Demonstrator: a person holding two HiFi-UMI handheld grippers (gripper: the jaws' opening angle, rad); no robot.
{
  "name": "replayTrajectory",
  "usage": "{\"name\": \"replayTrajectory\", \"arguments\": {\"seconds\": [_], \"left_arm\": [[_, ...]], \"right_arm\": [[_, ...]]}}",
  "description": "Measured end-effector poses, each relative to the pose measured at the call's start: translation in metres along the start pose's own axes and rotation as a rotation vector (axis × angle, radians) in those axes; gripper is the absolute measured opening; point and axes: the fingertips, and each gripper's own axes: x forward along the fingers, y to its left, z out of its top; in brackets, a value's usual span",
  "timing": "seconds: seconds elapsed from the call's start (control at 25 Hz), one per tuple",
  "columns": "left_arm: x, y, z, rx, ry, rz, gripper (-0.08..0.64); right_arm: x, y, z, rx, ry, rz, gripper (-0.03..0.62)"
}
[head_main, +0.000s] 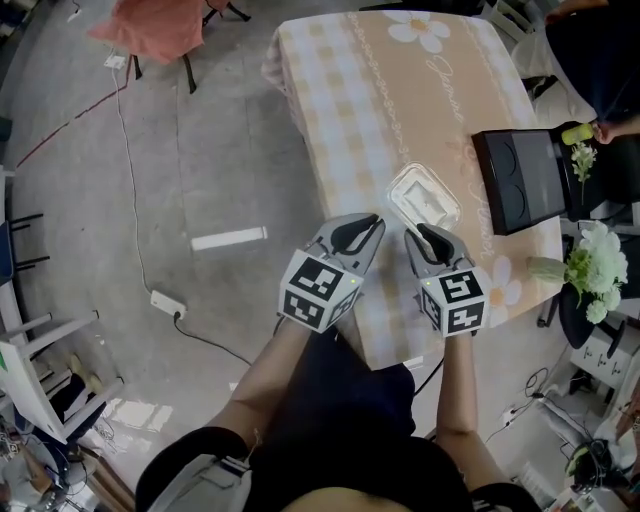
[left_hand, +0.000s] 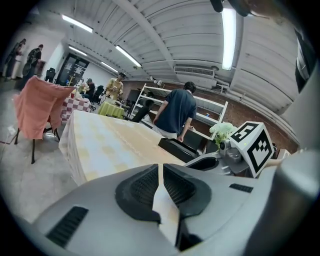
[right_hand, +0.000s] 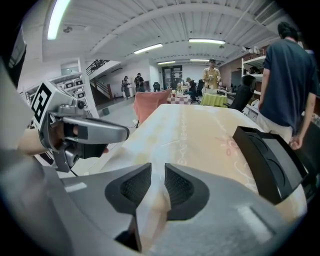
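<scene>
A clear plastic container (head_main: 424, 198) sits near the close end of a table (head_main: 340, 110) covered in a peach and white checked cloth. In the head view my right gripper (head_main: 424, 232) reaches the container's near corner. Its jaws are closed to a narrow slit, and pale translucent plastic (right_hand: 150, 200) shows between the pads. My left gripper (head_main: 372, 224) hovers just left of the container, over the table's near left part. Its jaws are drawn together with only a thin sliver of cloth showing between them. The right gripper (left_hand: 220, 162) also appears in the left gripper view.
A black tray (head_main: 520, 180) lies on the table's right side, with white flowers (head_main: 598, 262) beyond the right edge. A person in a dark shirt (right_hand: 287, 80) stands by the tray. A chair draped in pink cloth (head_main: 150, 30), a cable and a power strip (head_main: 166, 304) are on the floor to the left.
</scene>
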Motion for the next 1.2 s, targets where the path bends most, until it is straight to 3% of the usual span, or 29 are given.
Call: {"name": "replayTrajectory", "arguments": {"seconds": [0.36,0.68,1.2], "left_arm": [[0.001,0.014,-0.007,-0.032,0.015,0.024,0.035],[0.001,0.023,-0.005,-0.042,0.014,0.031,0.035],[-0.003,0.032,-0.005,-0.049,0.014,0.05,0.035]], "right_arm": [[0.019,0.007,-0.009,-0.155,0.163,0.063,0.081],[0.032,0.008,-0.016,-0.234,0.246,0.057,0.081],[0.034,0.009,-0.016,-0.169,0.265,0.098,0.071]]}}
